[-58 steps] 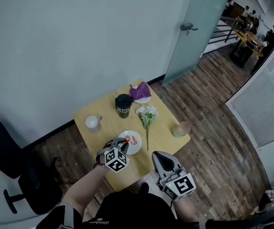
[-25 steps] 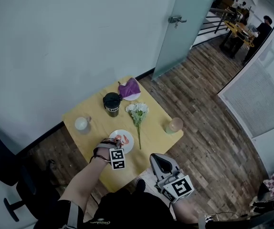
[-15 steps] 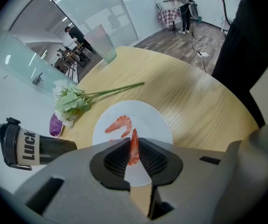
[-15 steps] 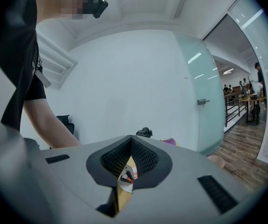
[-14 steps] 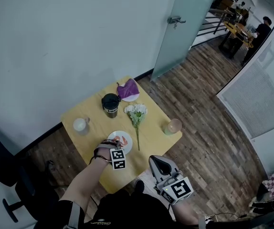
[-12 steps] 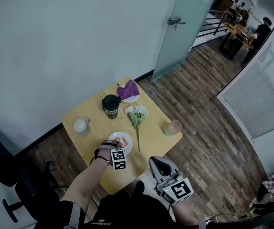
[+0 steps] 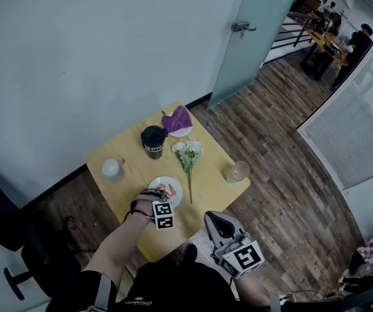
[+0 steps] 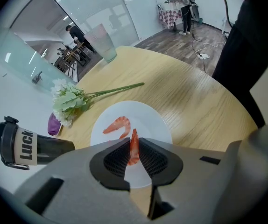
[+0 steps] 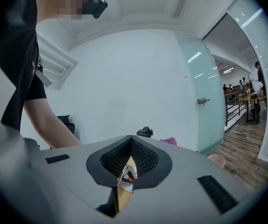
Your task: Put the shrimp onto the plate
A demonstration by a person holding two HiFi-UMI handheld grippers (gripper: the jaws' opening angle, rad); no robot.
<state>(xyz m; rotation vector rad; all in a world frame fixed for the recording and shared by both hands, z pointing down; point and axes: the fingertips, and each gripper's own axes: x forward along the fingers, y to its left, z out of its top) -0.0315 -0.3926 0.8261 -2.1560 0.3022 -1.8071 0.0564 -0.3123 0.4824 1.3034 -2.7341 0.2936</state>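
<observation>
In the left gripper view an orange shrimp point(image 8: 134, 153) hangs upright between the pads of my left gripper point(image 8: 134, 143), which is shut on it. It is just above the near part of a white plate point(image 8: 159, 125). A second shrimp point(image 8: 117, 124) lies curled on that plate. From the head view my left gripper point(image 7: 156, 197) sits at the plate's point(image 7: 175, 184) near-left edge. My right gripper point(image 7: 216, 221) is off the table's near edge, its jaw tips together and holding nothing.
On the yellow table point(image 7: 209, 174) stand a black tumbler point(image 7: 153, 141), a white cup point(image 7: 112, 168) and a pink cup point(image 7: 238, 171). A white flower bunch point(image 7: 188, 151) lies right of the plate. A purple cloth point(image 7: 177, 121) is at the back. Black chair at left.
The left gripper has stayed over the plate's near edge with the shrimp in it, shifting only slightly. The right gripper has not moved.
</observation>
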